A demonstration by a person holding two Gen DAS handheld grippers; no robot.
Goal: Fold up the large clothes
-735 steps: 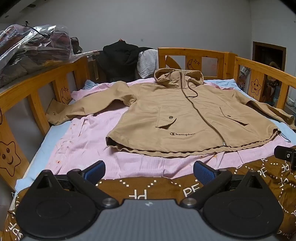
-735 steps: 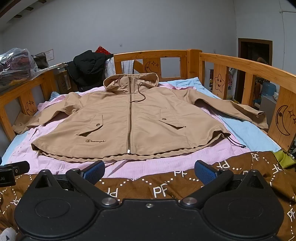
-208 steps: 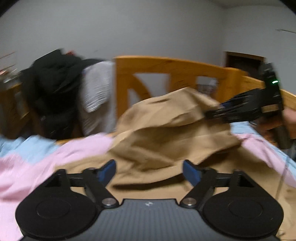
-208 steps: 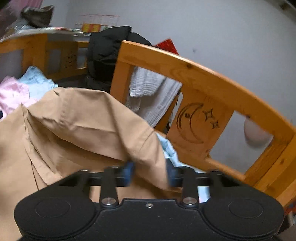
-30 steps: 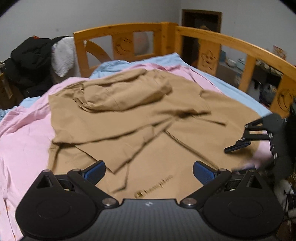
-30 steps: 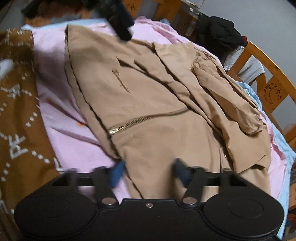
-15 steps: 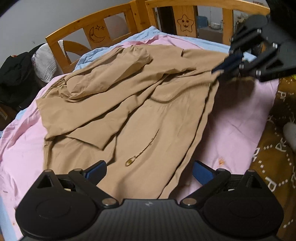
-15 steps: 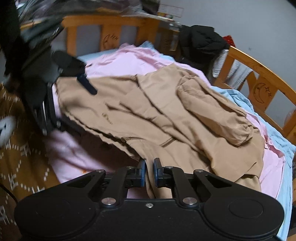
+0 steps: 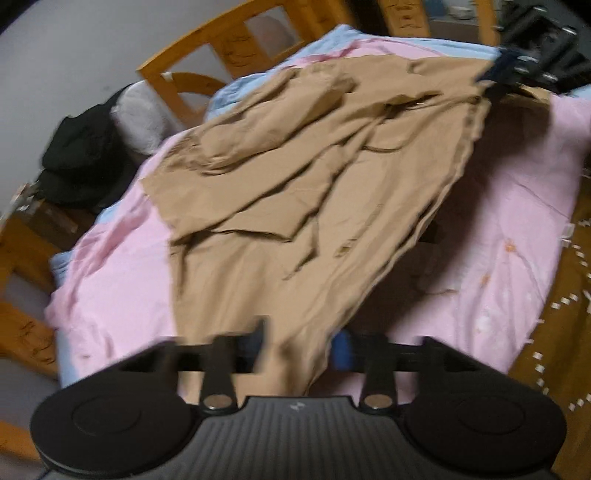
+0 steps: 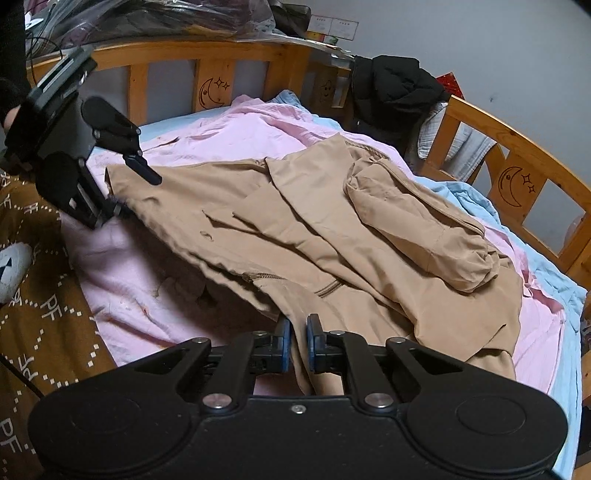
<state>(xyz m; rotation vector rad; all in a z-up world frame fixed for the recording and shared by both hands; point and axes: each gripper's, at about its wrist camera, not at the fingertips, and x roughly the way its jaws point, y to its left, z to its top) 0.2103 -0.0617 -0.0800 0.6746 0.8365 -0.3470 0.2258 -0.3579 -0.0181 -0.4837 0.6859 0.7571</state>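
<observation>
A tan hooded jacket [image 9: 295, 206] lies on the pink sheet [image 9: 118, 295], its sleeves and hood folded over its front; it also shows in the right wrist view [image 10: 332, 236]. My left gripper [image 9: 295, 347] is closing around the jacket's hem corner, with cloth between its fingers; the view is blurred. It appears in the right wrist view [image 10: 125, 184] at the hem's far corner. My right gripper [image 10: 298, 343] is shut on the other hem corner and lifts it; it shows in the left wrist view [image 9: 491, 77].
Wooden bed rails [image 10: 229, 55] ring the bed. A black coat [image 10: 391, 88] and a grey towel [image 10: 447, 144] hang at the headboard. A brown patterned blanket [image 10: 40, 314] covers the foot of the bed. Bagged clothes [image 10: 147, 18] lie on a shelf behind.
My left gripper has come down onto the near hem corner and its fingers have narrowed around the cloth. The right gripper stays shut on its corner, and the hem hangs lifted between them.
</observation>
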